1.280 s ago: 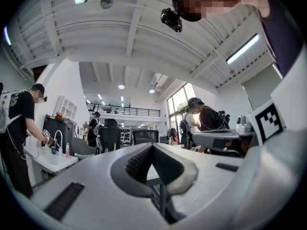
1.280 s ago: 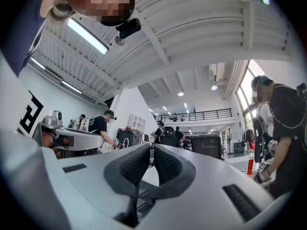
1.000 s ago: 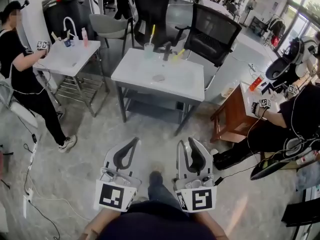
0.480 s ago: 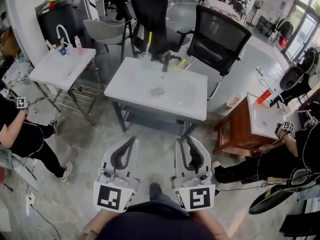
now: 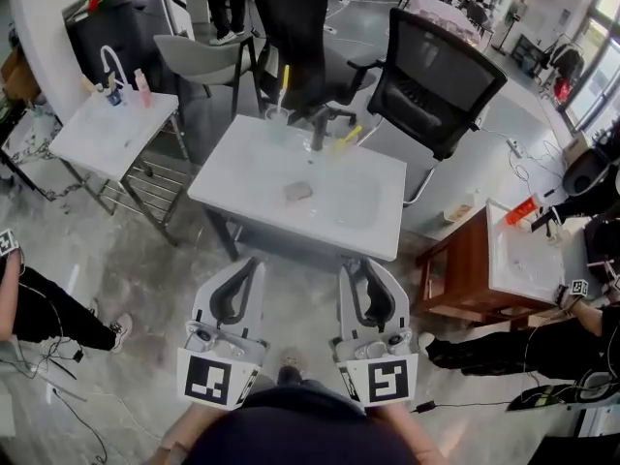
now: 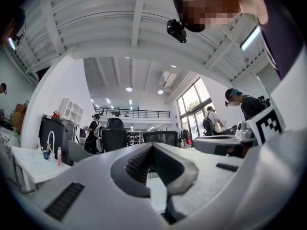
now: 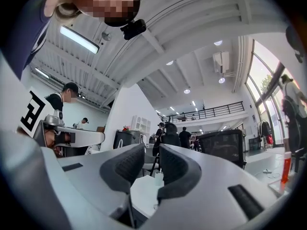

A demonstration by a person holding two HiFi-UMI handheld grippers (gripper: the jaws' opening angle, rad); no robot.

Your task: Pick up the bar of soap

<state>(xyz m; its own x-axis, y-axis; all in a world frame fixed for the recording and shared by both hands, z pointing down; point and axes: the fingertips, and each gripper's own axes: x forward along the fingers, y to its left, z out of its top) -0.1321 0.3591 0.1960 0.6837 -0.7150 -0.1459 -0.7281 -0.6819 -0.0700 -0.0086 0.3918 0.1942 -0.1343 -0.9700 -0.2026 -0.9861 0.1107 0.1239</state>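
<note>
The big white tabletop (image 5: 242,168) stands in the middle of the room, with a black office chair (image 5: 436,76) behind it. Both grippers are low and close to the person, well apart from the tabletop.

The left hand-held gripper (image 5: 260,267) has its jaws pressed together, with nothing in them. The right hand-held gripper (image 5: 358,264) has its jaws a little bit apart. Only a thin gap shows between them, and nothing is in it.

A cup with a yellow toothbrush (image 5: 278,114) stands near the back edge of the tabletop. The bar of soap (image 5: 298,191) lies flat near the middle, on its own, and nothing touches it.

The pick-up has not begun; the reach comes first. The gap in the right jaws looks too thin for the soap, so they may just bump it and push it away. Soap is likely slippery and lies low, so it could pop out of a squeeze. A long reach could also tip the cup.
</note>
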